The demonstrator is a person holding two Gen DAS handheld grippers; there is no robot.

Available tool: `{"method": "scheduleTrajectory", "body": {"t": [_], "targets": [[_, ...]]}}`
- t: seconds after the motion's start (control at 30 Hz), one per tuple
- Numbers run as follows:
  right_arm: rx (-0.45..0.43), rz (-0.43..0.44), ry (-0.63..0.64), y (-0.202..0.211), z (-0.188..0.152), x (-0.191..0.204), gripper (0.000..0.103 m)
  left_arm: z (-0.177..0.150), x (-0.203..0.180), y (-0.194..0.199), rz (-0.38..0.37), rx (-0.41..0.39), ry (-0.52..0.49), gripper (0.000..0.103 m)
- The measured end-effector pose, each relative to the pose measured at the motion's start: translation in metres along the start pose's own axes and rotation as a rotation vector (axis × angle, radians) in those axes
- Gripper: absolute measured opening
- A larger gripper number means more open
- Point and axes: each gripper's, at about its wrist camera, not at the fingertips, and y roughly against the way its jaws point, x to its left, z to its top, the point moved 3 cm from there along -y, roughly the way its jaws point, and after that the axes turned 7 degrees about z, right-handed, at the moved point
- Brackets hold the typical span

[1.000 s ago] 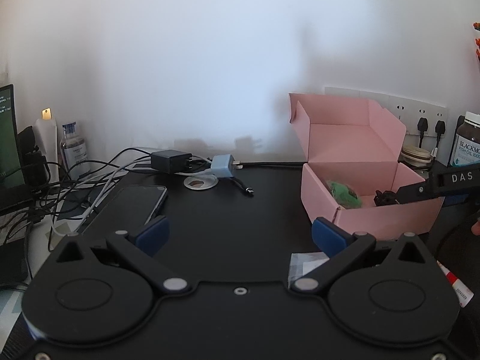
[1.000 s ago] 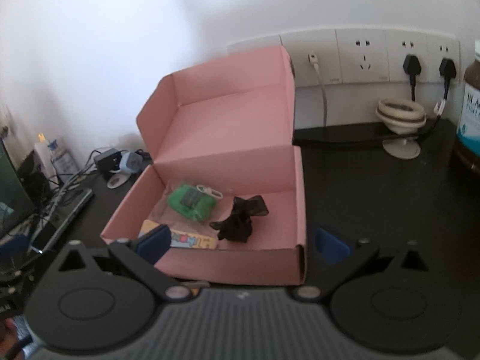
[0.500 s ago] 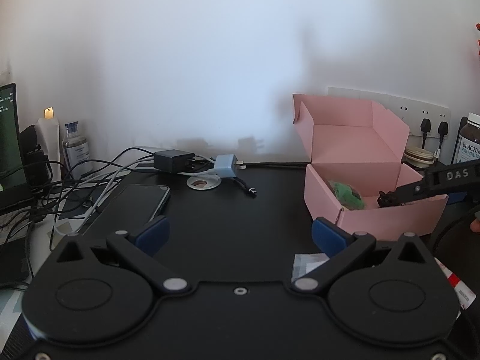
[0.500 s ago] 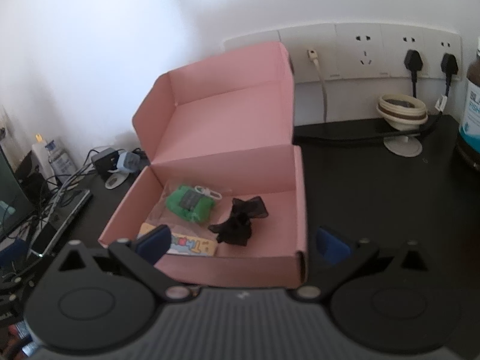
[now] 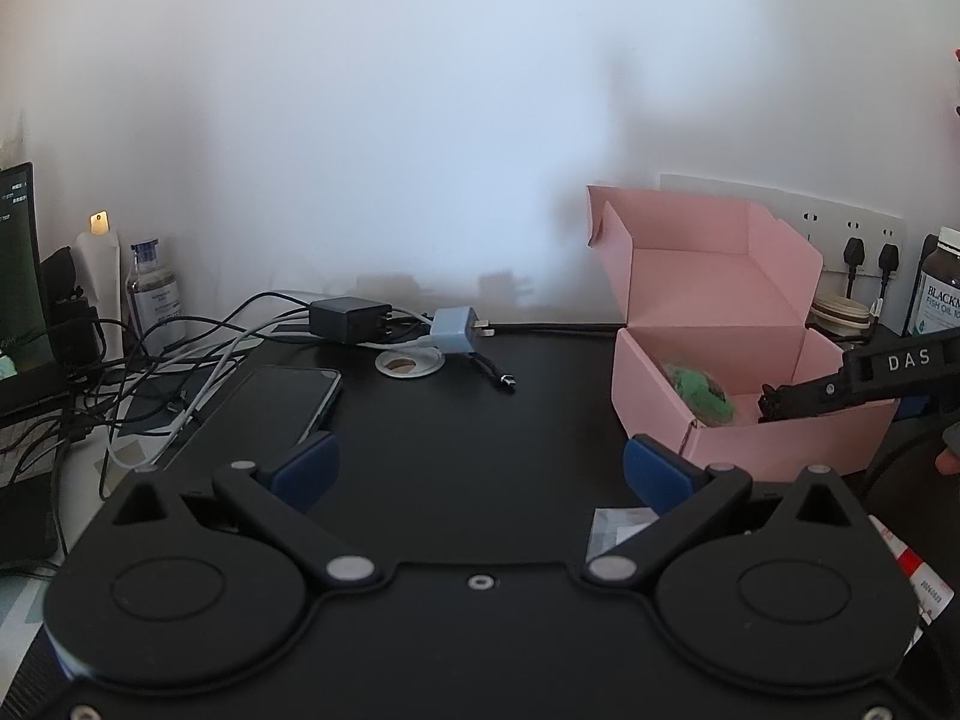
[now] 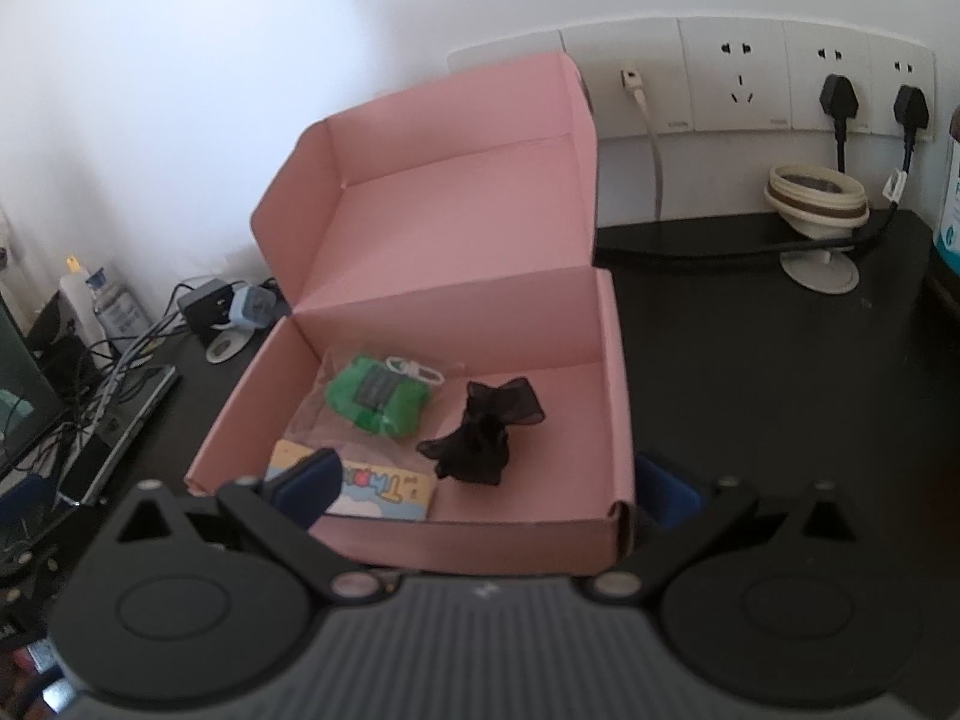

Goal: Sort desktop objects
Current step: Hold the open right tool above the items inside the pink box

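Two handheld grippers hover over a black surface (image 5: pixel 456 420), each with its blue-tipped fingers spread wide and holding nothing. Nearest the left gripper (image 5: pixel 480 471), a small white packet (image 5: pixel 618 525) lies just beneath its right finger, and a dark phone (image 5: pixel 279 399) rests face up beside its left one. The right gripper (image 6: pixel 489 483) hangs at the front wall of an open pink box (image 6: pixel 528 531), its left finger over the box interior and its right finger outside the right-hand wall. Inside the box lie an illustrated card (image 6: pixel 384 489) at the front left, a green item in a clear bag (image 6: pixel 375 399) behind it, and a black ribbon bow (image 6: pixel 486 432) toward the middle, all just beside one another. Farther back, a black charger (image 5: pixel 345 318) and a light-blue plug (image 5: pixel 456 330) sit among tangled cables (image 5: pixel 150 354) near the wall. Behind the box, a cream-coloured stand (image 6: pixel 819 222) sits below a row of wall sockets (image 6: pixel 780 81).
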Motion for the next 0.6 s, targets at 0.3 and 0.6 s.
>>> {"method": "scheduleTrajectory", "body": {"t": [0.3,0.6], "targets": [[-0.005,0.008,0.003,0.0008,-0.0004,-0.0013,0.102,0.0003,0.0002,-0.0005,-0.002,0.005,0.003,0.103],[-0.005,0.024,0.0,0.0027,-0.0021,-0.003,0.102,0.0002,-0.0003,0.0016,-0.001,0.002,0.004,0.103]]}}
